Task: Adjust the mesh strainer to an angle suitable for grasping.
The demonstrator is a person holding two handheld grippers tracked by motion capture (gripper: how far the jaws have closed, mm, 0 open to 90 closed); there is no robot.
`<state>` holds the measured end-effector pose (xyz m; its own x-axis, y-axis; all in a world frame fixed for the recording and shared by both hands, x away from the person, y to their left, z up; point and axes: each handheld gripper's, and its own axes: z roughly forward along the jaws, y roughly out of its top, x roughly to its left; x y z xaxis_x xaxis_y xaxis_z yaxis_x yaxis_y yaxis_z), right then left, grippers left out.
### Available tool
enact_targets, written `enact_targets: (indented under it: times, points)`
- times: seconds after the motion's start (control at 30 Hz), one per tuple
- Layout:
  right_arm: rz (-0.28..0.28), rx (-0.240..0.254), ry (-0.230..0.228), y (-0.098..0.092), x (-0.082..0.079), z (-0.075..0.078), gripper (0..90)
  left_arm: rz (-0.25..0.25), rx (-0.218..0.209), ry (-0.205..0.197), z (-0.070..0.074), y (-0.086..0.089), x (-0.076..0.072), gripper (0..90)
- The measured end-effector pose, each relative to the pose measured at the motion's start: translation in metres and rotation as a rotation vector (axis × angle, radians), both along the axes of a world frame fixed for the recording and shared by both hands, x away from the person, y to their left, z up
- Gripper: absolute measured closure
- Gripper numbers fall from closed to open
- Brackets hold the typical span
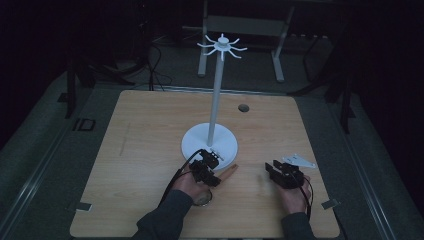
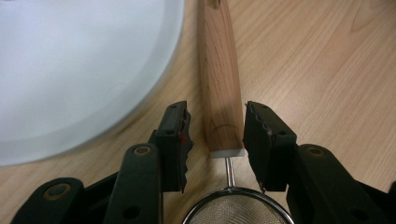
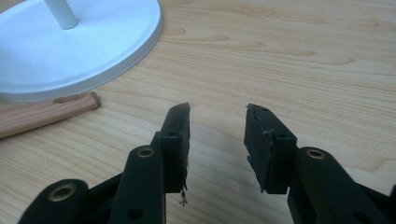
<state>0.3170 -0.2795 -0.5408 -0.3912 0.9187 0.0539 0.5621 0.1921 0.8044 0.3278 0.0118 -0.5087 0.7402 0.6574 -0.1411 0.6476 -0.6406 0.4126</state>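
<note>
A small strainer lies on the wooden table (image 1: 150, 150), with its wooden handle (image 2: 219, 70) pointing away beside the white round base (image 2: 70, 70) of a stand. My left gripper (image 2: 217, 106) straddles the handle's near end, just ahead of the wire mesh bowl (image 2: 236, 212). A gap shows at the left pad, so the jaws are open around the handle. In the high view the left gripper (image 1: 207, 167) sits at the base's front edge, over the handle (image 1: 230, 172). My right gripper (image 3: 217, 107) is open over bare table with nothing between its jaws, to the right (image 1: 275, 170).
The stand's thin white pole (image 1: 216, 95) rises from the base (image 1: 197, 142) to a ring of hooks (image 1: 221, 46). A dark round hole (image 1: 243, 107) sits in the table's far side. The surroundings are dim; another table's legs (image 1: 277, 55) stand behind.
</note>
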Motion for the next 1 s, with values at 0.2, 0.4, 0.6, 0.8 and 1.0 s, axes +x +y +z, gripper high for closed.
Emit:
enact_targets:
  times: [0.2, 0.4, 0.6, 0.8, 1.0]
  points:
    - [0.004, -0.002, 0.003, 0.001, 0.0, -0.001, 60.1, -0.004, 0.016, 0.018, -0.003, -0.005, 0.002, 60.5]
    - [0.007, 0.0, 0.004, 0.001, 0.0, -0.002, 60.1, -0.017, 0.043, 0.059, -0.009, -0.01, 0.005, 61.8]
    - [0.003, 0.0, 0.006, 0.0, 0.0, -0.002, 60.1, -0.026, 0.059, 0.078, -0.013, -0.012, 0.007, 63.5]
    - [0.0, -0.001, 0.005, 0.0, 0.0, -0.002, 60.1, -0.032, 0.076, 0.086, -0.015, -0.016, 0.008, 66.0]
    - [-0.001, -0.004, 0.005, 0.0, 0.0, -0.002, 60.3, -0.038, 0.098, 0.094, -0.014, -0.018, 0.008, 66.3]
